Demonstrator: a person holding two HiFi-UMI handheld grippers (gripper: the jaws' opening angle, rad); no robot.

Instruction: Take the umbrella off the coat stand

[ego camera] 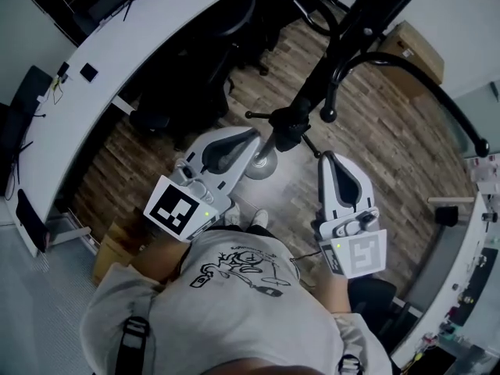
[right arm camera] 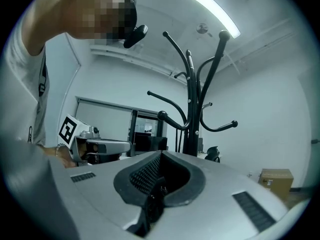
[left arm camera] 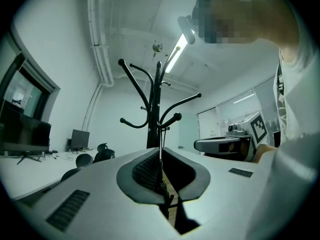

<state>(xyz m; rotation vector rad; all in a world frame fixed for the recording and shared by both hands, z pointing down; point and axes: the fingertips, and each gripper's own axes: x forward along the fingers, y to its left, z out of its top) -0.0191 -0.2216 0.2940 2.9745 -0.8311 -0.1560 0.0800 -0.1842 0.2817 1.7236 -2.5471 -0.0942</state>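
Wood floor (ego camera: 367, 123), white desk (ego camera: 101, 53), office chairs (ego camera: 195, 61)

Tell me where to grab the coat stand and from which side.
Take the coat stand by its upright pole, below the lowest hooks, where it is straight and bare. Come in level from the person's side with the right tool, now shut, opened around it; the curved hooks higher up would likely crowd a grip.

Black coat stand (left arm camera: 157, 111) — upright, many-branched

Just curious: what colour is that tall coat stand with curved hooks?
The tall coat stand is black, clearest in the right gripper view.
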